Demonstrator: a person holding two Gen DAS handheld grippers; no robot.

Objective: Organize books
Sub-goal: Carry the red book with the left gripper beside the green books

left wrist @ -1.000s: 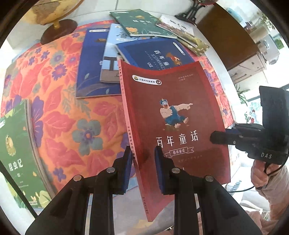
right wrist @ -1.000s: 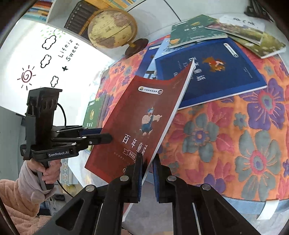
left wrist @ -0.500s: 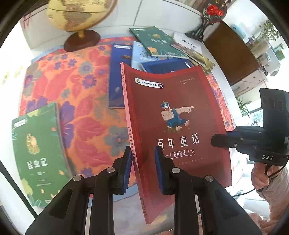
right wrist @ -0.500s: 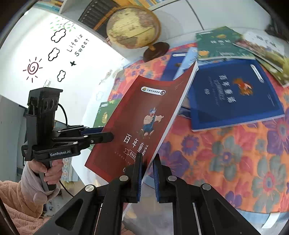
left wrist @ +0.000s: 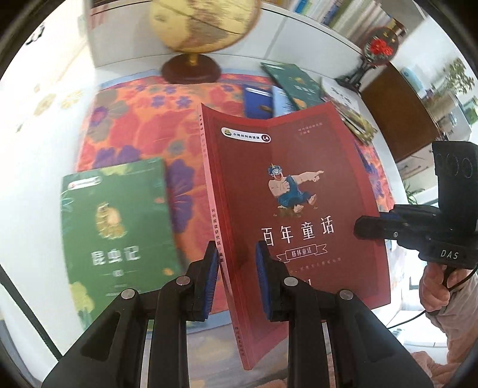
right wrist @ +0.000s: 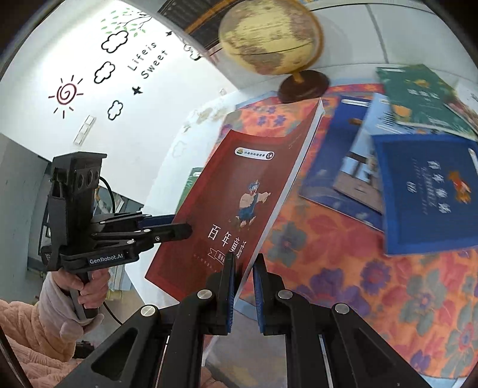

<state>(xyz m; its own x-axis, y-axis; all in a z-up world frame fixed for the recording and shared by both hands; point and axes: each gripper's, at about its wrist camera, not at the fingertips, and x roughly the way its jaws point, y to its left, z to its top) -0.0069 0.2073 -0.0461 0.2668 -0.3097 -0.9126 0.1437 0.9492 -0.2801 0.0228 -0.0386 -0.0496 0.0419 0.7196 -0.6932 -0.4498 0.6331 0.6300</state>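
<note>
A red book (left wrist: 292,185) with a cartoon figure on its cover hangs tilted above the floral tablecloth (left wrist: 128,128), held from both sides. My left gripper (left wrist: 236,253) is shut on its spine edge near the bottom. My right gripper (right wrist: 243,262) is shut on the opposite page edge, and its fingers (left wrist: 367,229) show at the right in the left wrist view. In the right wrist view the red book (right wrist: 239,185) slants up to the right with the left gripper (right wrist: 179,229) clamped on its left side. A green book (left wrist: 116,226) lies flat at the table's left end.
A globe (left wrist: 203,27) on a dark wooden base stands at the back of the table. Blue books (right wrist: 424,191) and a dark green book (right wrist: 418,95) lie overlapping at the right. A white wall with decals is on the left, and shelves are behind.
Both grippers have carried the red book leftward across the table and slightly up. The green book now lies closer beside it, and the blue books have slid off to the right.
</note>
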